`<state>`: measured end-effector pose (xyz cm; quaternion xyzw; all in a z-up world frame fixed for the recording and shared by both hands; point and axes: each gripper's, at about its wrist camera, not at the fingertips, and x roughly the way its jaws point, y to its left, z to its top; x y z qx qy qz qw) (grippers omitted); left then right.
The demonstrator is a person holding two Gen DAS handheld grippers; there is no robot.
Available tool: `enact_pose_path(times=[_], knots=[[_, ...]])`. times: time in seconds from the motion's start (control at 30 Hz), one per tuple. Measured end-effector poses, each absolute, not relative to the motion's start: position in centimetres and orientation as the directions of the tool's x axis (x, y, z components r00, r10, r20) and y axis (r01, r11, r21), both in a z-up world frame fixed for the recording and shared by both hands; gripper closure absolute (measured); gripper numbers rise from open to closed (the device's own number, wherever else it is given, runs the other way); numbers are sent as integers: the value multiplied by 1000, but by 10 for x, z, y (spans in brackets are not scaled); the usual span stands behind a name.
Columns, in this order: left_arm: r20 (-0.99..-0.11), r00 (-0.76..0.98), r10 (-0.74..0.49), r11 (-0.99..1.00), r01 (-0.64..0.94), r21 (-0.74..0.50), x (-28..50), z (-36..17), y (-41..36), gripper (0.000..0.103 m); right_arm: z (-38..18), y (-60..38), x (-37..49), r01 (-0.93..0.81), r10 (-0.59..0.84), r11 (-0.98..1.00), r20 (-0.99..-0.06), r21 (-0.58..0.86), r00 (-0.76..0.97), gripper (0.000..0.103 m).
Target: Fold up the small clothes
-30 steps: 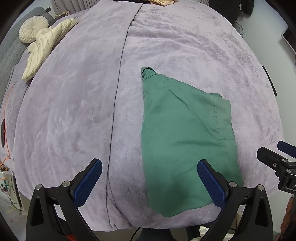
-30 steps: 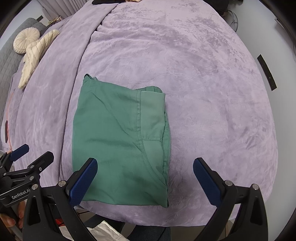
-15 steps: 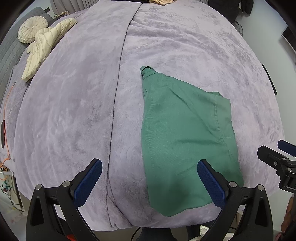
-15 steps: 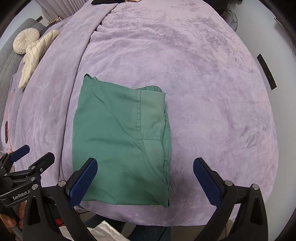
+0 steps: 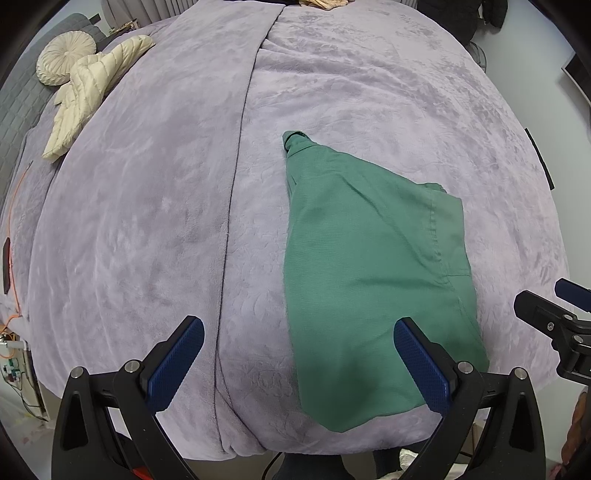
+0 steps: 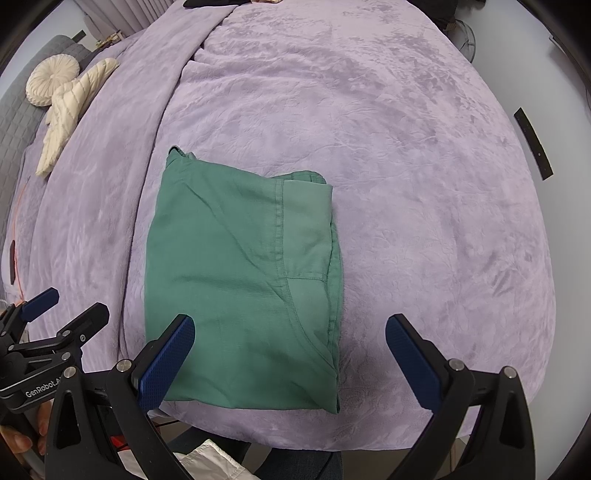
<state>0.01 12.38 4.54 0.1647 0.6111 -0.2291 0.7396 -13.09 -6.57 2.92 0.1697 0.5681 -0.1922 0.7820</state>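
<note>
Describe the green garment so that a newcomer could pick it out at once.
A lilac blanket covers the whole bed. Near its front edge lies the green garment, folded flat. It is the only green thing there; the cream jacket and round cushion lie far off at the back left.

setting: a bedroom in a home. most of both views is a wide bed under a plush lilac blanket [image 5: 147,221], its near edge dropping off toward the floor. far left lies a round pleated cream cushion [image 5: 66,57] with a cream quilted jacket [image 5: 92,92] beside it. a grey quilted headboard or sofa [image 6: 14,125], hard to tell which, stands behind them. pale curtains [image 6: 110,18] hang at the far edge. a plain light wall [image 5: 535,55] is on the right.
</note>
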Motion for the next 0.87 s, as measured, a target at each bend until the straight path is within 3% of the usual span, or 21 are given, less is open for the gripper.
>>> enact_pose_path(times=[0.87], knots=[[-979, 169, -115, 841, 542, -5, 6, 40, 132, 0, 18, -65, -130, 503, -96, 863, -962, 48, 257, 0]])
